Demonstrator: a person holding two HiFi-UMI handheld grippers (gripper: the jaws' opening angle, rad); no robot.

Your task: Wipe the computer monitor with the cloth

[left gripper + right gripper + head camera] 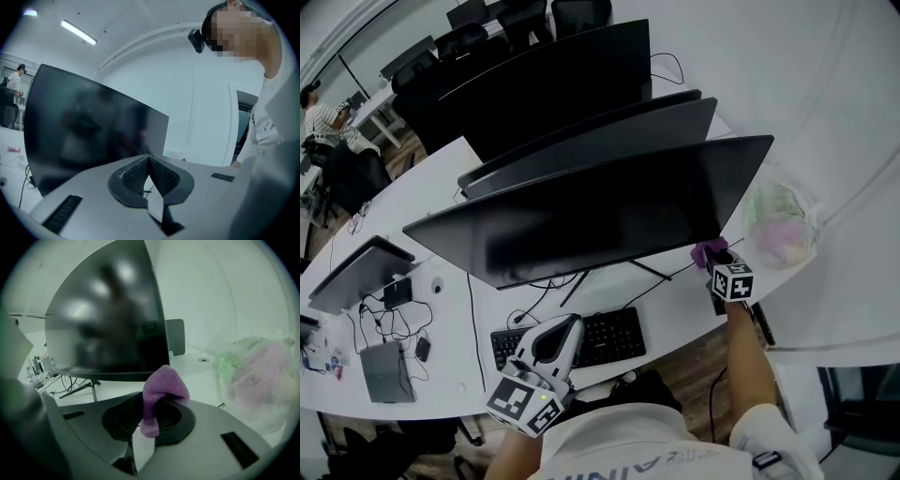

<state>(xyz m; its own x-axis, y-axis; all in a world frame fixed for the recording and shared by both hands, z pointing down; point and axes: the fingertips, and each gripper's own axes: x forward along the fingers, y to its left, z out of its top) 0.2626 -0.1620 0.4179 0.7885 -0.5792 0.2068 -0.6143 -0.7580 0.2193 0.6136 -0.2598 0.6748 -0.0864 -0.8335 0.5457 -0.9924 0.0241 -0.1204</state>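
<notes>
Pinched in the right gripper's [150, 417] jaws: purple cloth [161, 390], up at the near monitor's [600, 211] lower right corner. Little room rightward (plastic bag [780, 225] close by on the tabletop [675, 292]); open screen stretching left. Low by the keyboard [581, 339], left gripper [149, 164], jaws pressed together on nothing.

Bystander items on and around the white surface [445, 347]

Black keyboard [581, 339] lies at the near edge. Far left: an open laptop [358, 272], with loose black cables [384, 323] just beside it and a flat grey box [386, 372] near them. At the right end sits a clear plastic bag [780, 225] with green and pink contents, possibly soft goods, though they are too blurred to tell. Dark office chairs [464, 39] stand at the back. A person [328, 122] sits far left. Wooden floor [694, 370] shows below.
</notes>
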